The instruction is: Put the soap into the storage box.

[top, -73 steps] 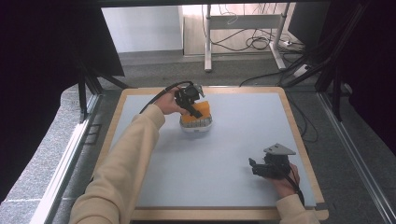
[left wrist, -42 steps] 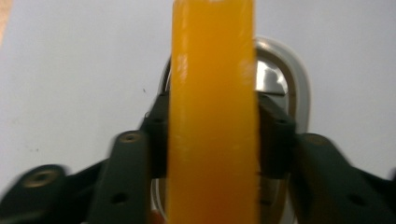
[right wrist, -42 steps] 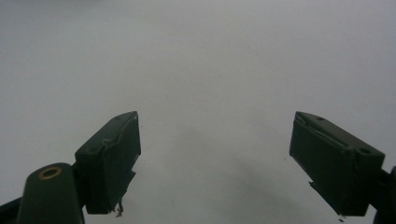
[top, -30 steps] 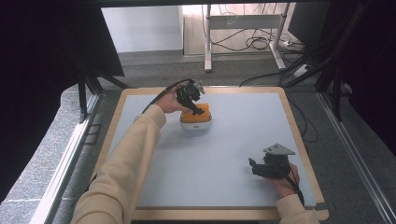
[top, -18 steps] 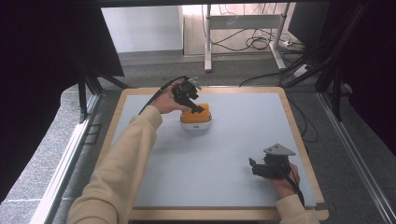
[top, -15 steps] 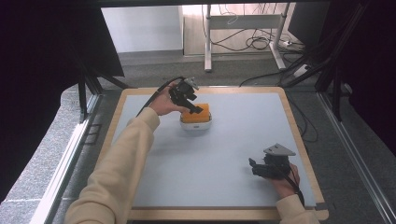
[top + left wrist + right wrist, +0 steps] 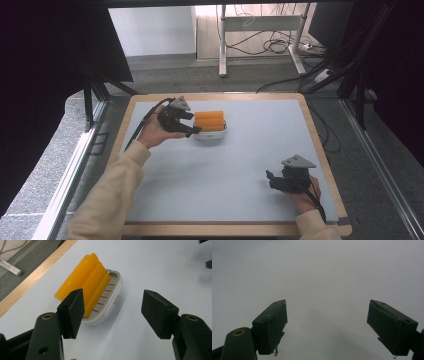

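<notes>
Two smooth orange bars (image 7: 209,120) lie stacked in a small white oval slotted dish (image 7: 216,134) at the table's far left-centre. The left gripper (image 7: 194,129) hovers beside the dish, jaws spread, empty. The right gripper (image 7: 270,178) rests near-right, jaws also spread. Likely step: approaching; next, straddle the bars and close gently

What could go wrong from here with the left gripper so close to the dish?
1. The left gripper is open beside the white dish; a sideways move could knock the dish and slide it across the table.
2. The orange block overhangs the dish rim and sits tilted, so a bump might tip it out.
3. The dish lies near the table's far wooden edge; a push that way may send it off.
</notes>
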Demonstrator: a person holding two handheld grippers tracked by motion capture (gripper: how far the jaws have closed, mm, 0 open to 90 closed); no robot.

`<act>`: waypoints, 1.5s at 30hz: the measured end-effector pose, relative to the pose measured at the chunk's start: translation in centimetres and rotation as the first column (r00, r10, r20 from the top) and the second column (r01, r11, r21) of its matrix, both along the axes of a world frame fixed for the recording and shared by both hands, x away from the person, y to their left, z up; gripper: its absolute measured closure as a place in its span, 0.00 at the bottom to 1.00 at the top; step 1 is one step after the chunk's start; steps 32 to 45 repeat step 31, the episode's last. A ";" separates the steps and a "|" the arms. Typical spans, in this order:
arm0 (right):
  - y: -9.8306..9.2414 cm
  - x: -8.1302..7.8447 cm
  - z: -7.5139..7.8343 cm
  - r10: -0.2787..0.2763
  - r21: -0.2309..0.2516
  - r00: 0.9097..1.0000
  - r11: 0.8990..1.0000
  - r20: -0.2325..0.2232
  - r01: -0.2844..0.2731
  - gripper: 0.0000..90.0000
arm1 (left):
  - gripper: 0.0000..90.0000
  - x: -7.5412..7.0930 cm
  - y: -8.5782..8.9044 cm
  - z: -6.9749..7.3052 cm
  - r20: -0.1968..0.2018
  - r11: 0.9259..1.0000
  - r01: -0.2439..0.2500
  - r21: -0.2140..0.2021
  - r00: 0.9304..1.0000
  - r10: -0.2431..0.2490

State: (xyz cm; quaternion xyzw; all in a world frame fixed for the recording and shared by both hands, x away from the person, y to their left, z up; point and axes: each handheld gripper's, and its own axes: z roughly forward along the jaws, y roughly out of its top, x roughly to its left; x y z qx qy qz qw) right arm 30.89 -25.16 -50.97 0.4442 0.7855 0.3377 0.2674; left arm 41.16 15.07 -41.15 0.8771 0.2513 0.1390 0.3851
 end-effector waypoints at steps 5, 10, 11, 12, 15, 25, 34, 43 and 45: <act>0.1 0.0 -0.1 0.002 -0.005 1.000 1.000 -0.002 -0.002 0.18 | 0.38 -3.7 2.0 -1.1 -0.005 1.000 -0.020 -0.023 1.000 0.020; 0.3 0.0 -0.1 0.006 -0.010 1.000 1.000 -0.001 -0.006 0.18 | 0.36 -6.7 3.3 -2.2 -0.042 0.996 -0.060 -0.066 0.997 0.057; 0.3 0.0 -0.1 0.006 -0.012 1.000 1.000 -0.002 -0.006 0.18 | 0.36 -7.0 3.4 -2.5 -0.044 0.996 -0.068 -0.055 0.997 0.066; 0.3 0.0 -0.1 0.005 -0.012 1.000 1.000 -0.004 -0.005 0.18 | 0.36 -7.4 3.6 -2.7 -0.046 0.996 -0.080 -0.044 0.996 0.078; 0.3 -0.1 -0.1 0.001 -0.010 1.000 1.000 -0.006 -0.001 0.18 | 0.36 -8.6 4.2 -3.5 -0.064 0.994 -0.104 -0.039 0.993 0.101; 0.3 -0.1 -0.1 0.006 -0.013 1.000 1.000 0.002 -0.006 0.18 | 0.34 -9.8 4.6 -5.1 -0.043 0.990 -0.138 -0.004 0.990 0.138; 0.3 -0.2 0.1 0.020 0.001 1.000 1.000 0.024 -0.020 0.18 | 0.33 -10.0 5.2 -4.7 -0.046 0.987 -0.156 -0.023 0.987 0.155; 0.3 -0.2 0.1 0.020 0.001 1.000 1.000 0.024 -0.020 0.18 | 0.33 -10.0 5.2 -4.7 -0.046 0.987 -0.156 -0.023 0.987 0.155; 0.3 -0.2 0.1 0.020 0.001 1.000 1.000 0.024 -0.020 0.18 | 0.33 -10.0 5.2 -4.7 -0.046 0.987 -0.156 -0.023 0.987 0.155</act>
